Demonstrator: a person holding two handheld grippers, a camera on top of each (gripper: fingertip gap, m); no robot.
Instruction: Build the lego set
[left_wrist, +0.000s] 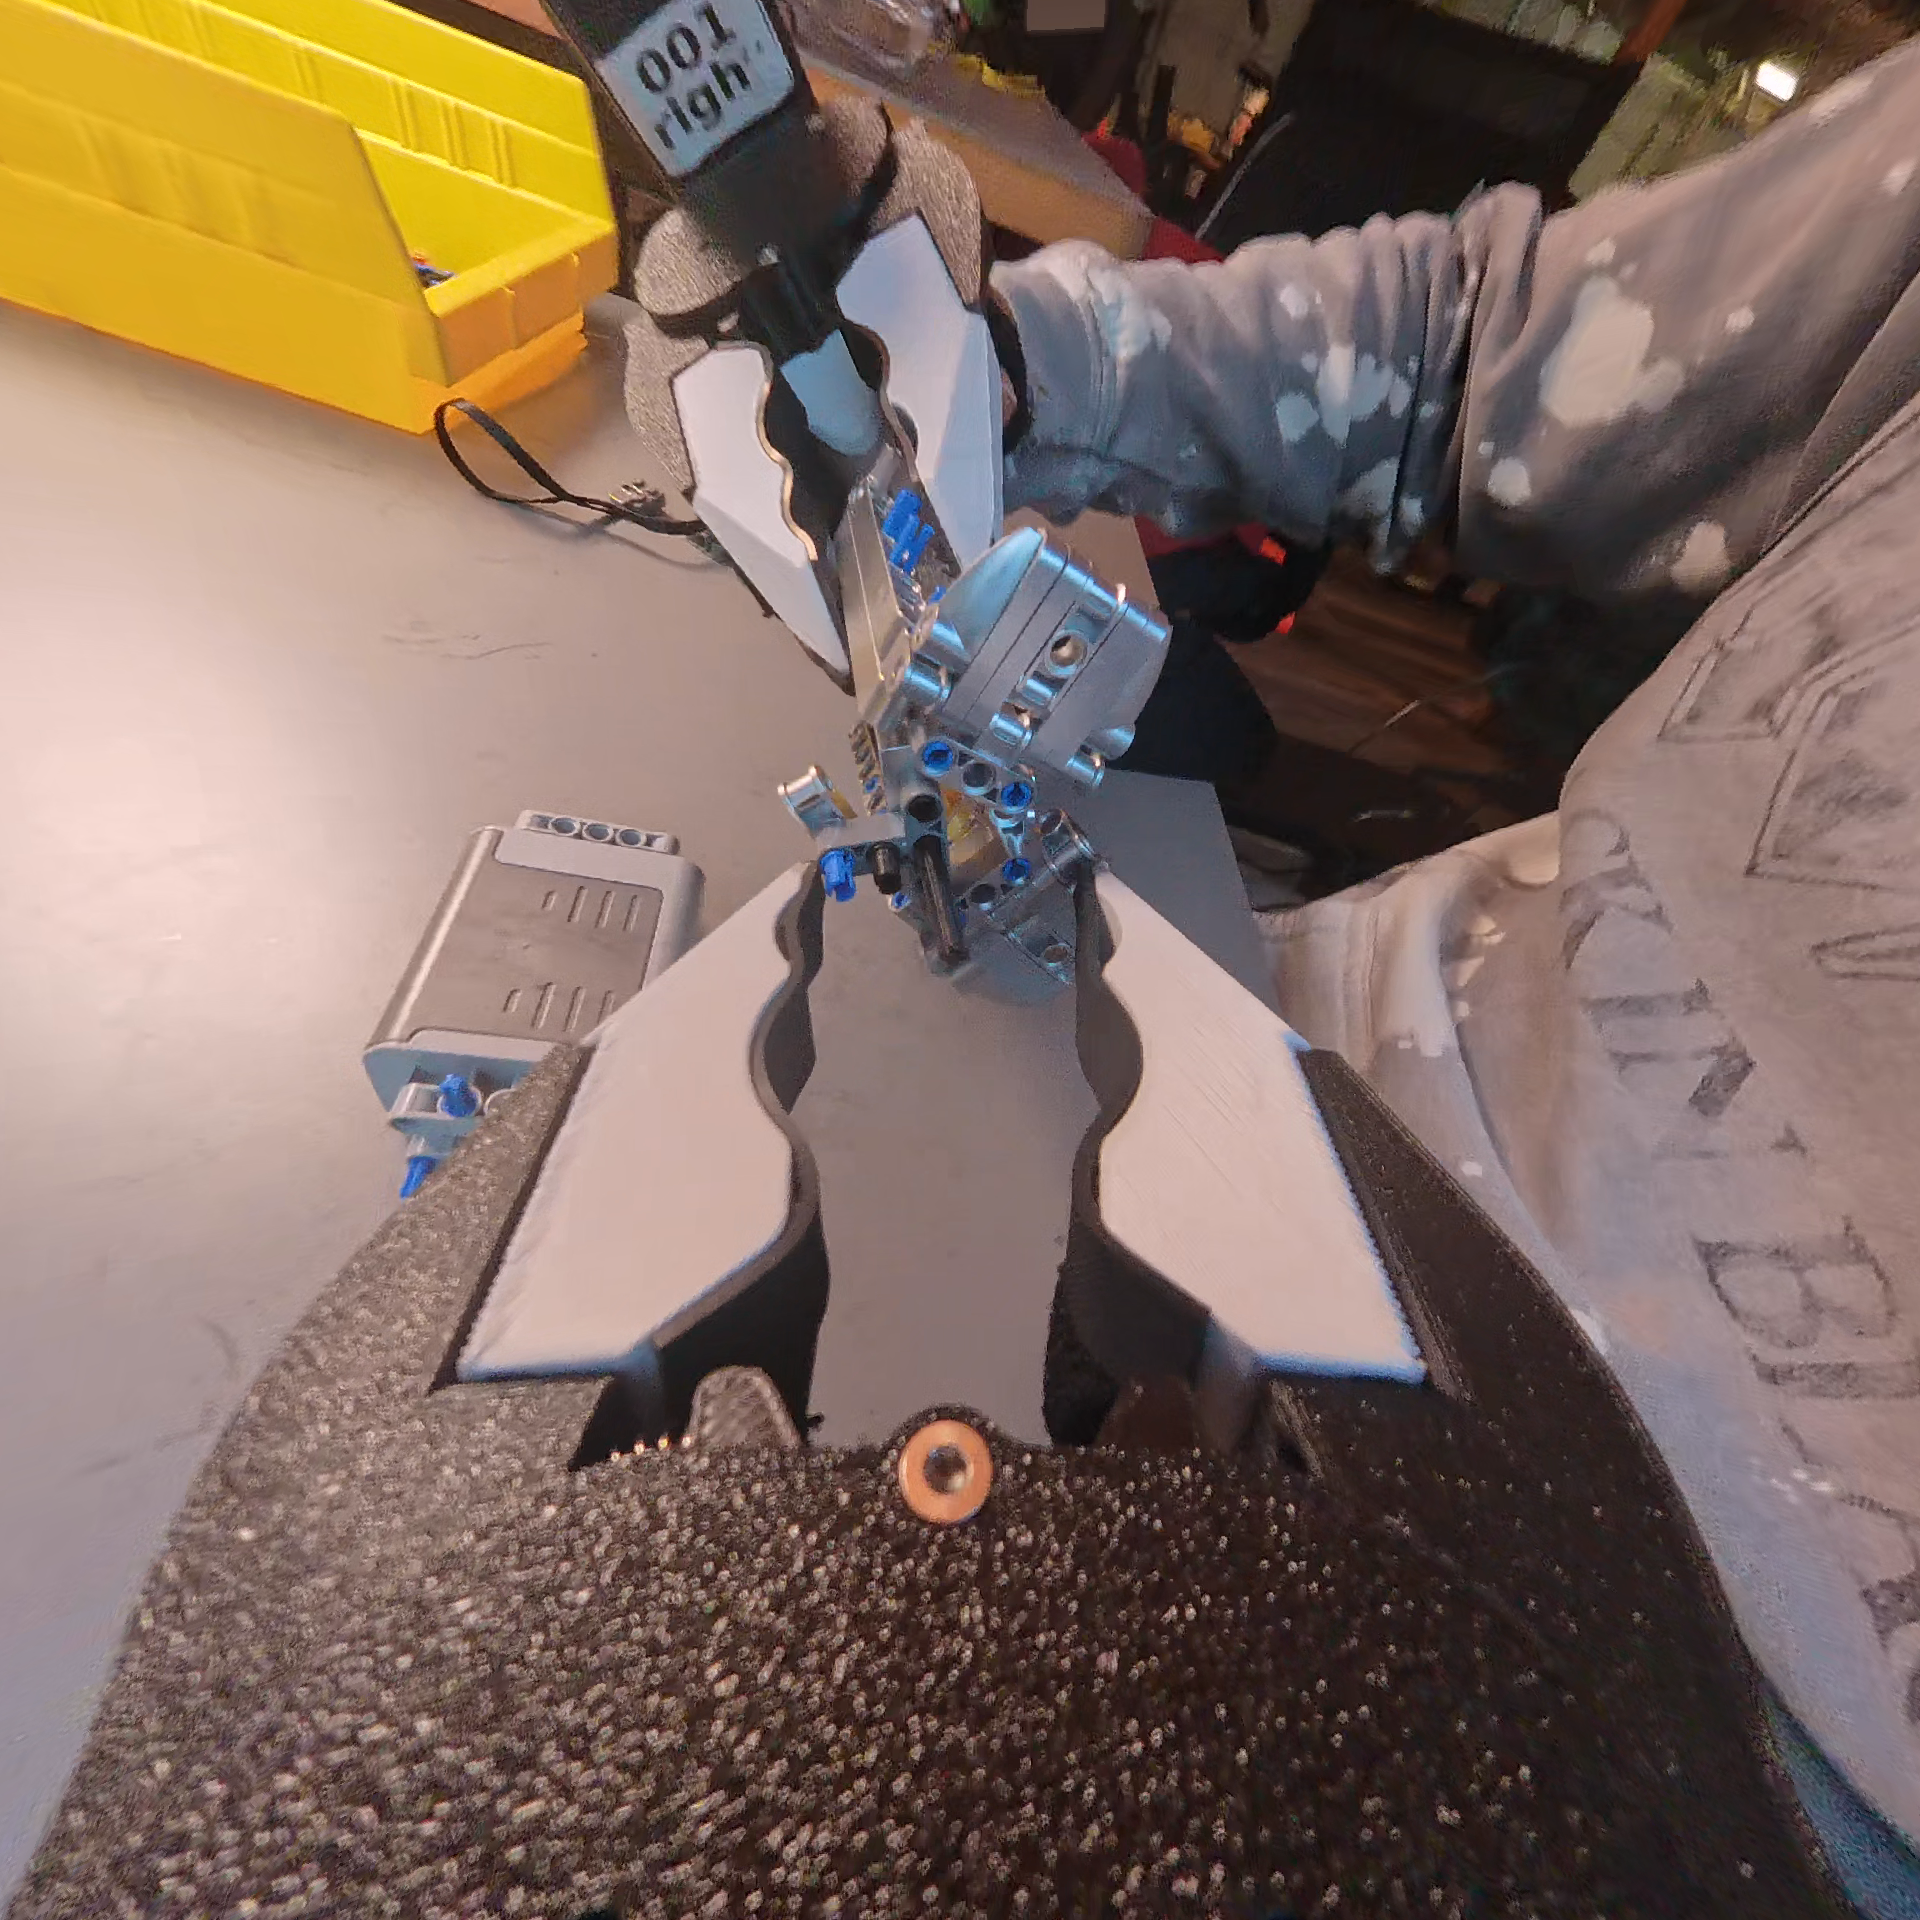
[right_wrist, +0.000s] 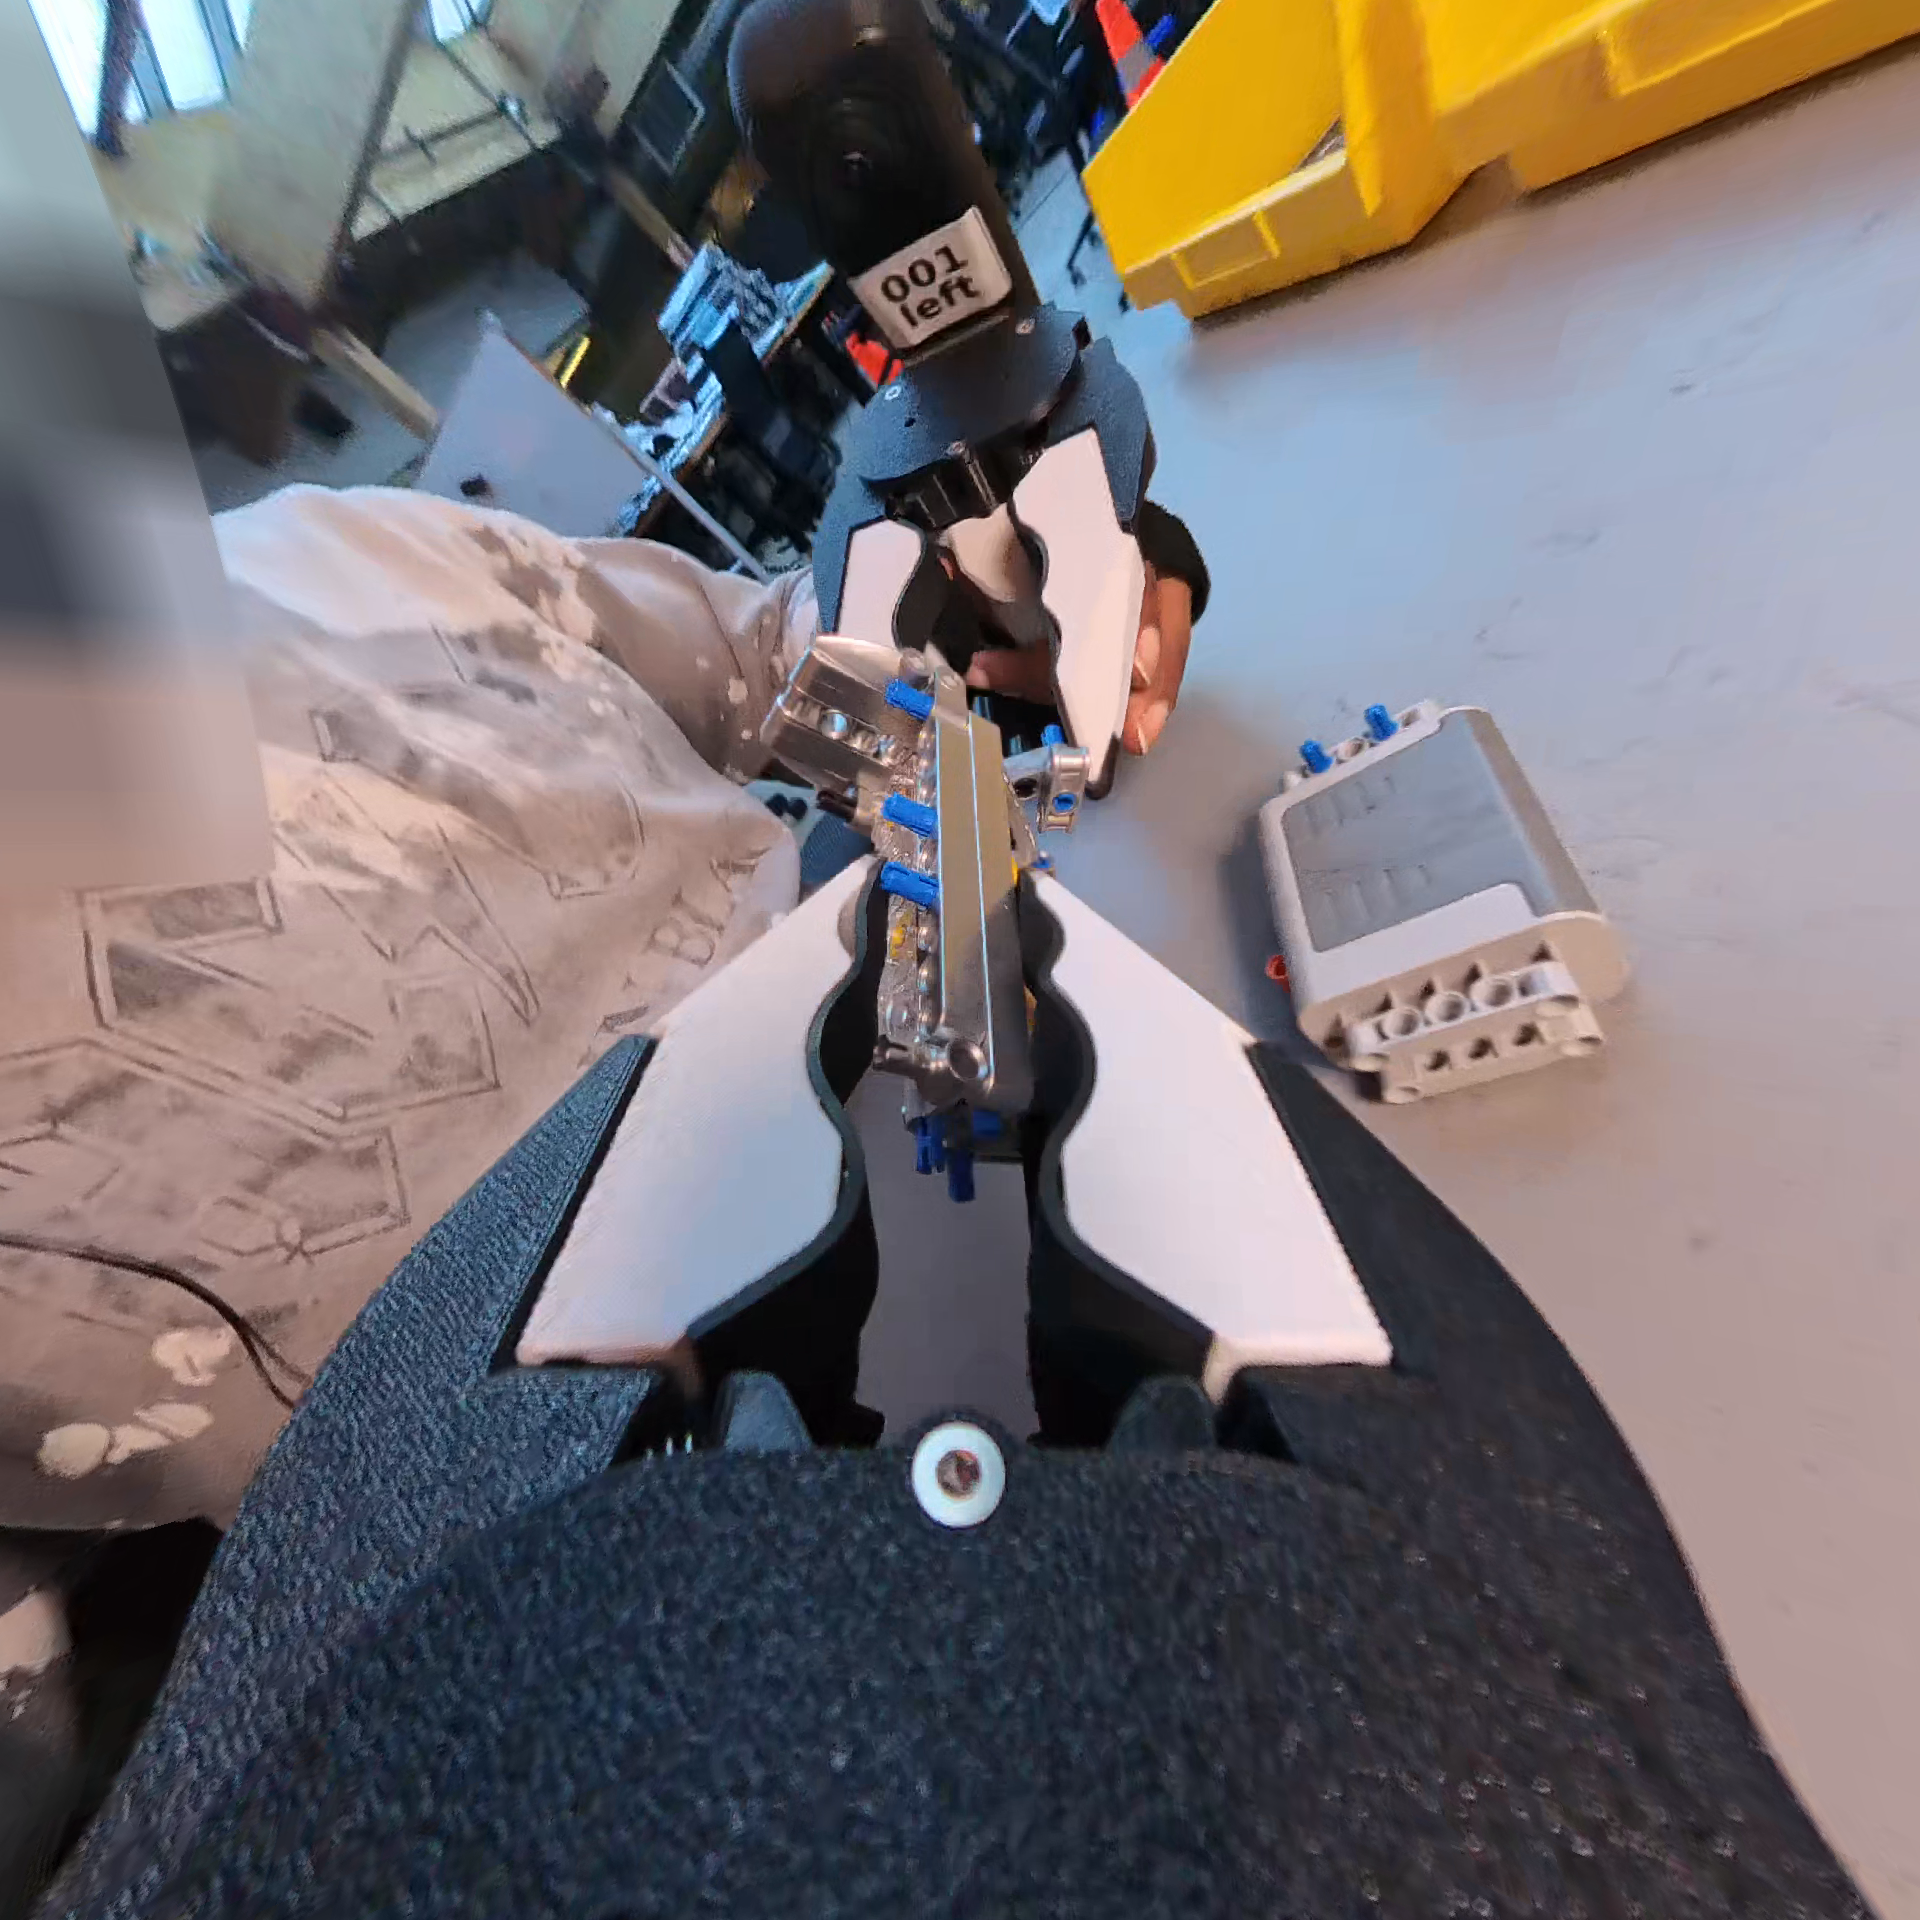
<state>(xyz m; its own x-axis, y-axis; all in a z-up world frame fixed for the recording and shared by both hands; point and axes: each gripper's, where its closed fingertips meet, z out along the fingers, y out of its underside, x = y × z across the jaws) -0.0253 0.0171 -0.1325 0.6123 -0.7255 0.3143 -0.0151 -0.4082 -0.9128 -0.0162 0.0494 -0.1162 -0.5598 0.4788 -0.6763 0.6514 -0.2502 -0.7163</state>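
Gripping one grey brick model (right_wrist: 940, 914) from both ends, your tongs face each other. Right tongs (right_wrist: 951, 904): closed on its long beam, axis running along the fingers. Left tongs (left_wrist: 951, 894): closed on its far end. Model sits above the table (left_wrist: 260, 675), at its near edge. Battery box (right_wrist: 1434, 894): beside the model, apart. Yellow bins (left_wrist: 260, 208): beyond, well apart.

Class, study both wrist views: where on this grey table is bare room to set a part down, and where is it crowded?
Bare table lies between the yellow bins, the black cable and the grey battery box; more lies beyond the box in the right wrist view. It is crowded at the table edge, where the left gripper and right gripper both grip the grey brick assembly.
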